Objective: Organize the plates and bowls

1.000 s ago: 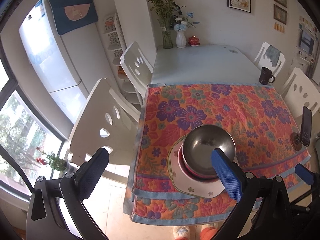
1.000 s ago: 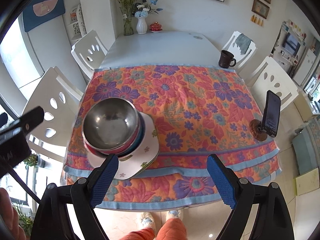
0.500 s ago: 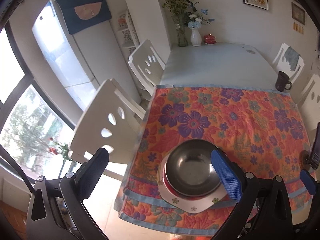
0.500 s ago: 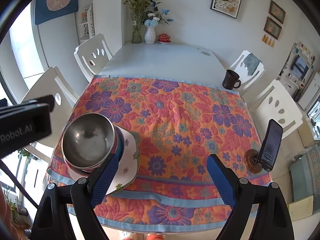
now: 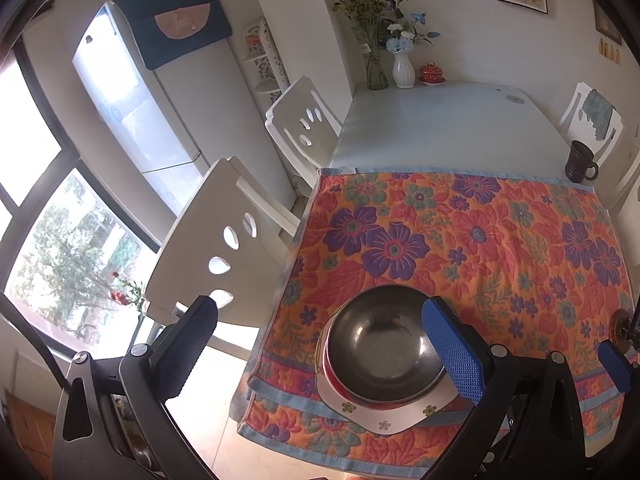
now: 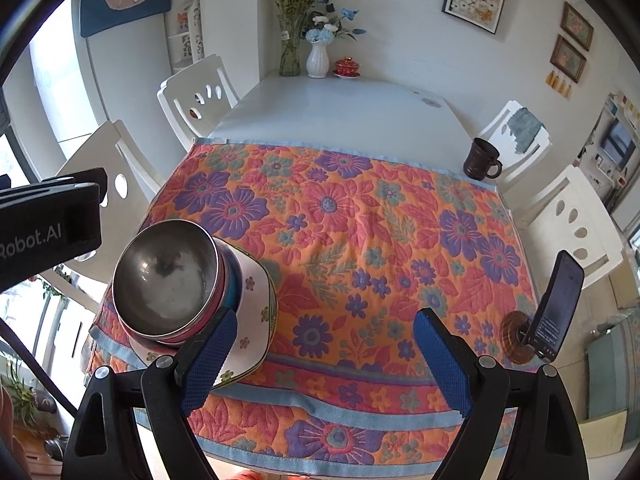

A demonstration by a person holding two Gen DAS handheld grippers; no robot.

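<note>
A steel bowl (image 5: 380,352) sits on top of a stack of coloured bowls, which rests on a white flowered plate (image 5: 384,420) near the front left corner of the floral cloth (image 5: 480,240). The same steel bowl (image 6: 168,276) and plate (image 6: 252,320) show at the left in the right wrist view. My left gripper (image 5: 320,348) is open and empty, held above and just in front of the stack. My right gripper (image 6: 324,356) is open and empty, to the right of the stack above the cloth's front edge.
A dark mug (image 6: 480,160) stands at the cloth's far right corner. A phone on a round wooden stand (image 6: 552,308) is at the right edge. Vases (image 6: 316,60) and a red lidded cup (image 6: 346,68) stand at the table's far end. White chairs (image 5: 216,248) surround the table.
Both grippers have pulled back and up from the stack, with the views tilting up toward the room. The stack has not moved, and both grippers stay open.
</note>
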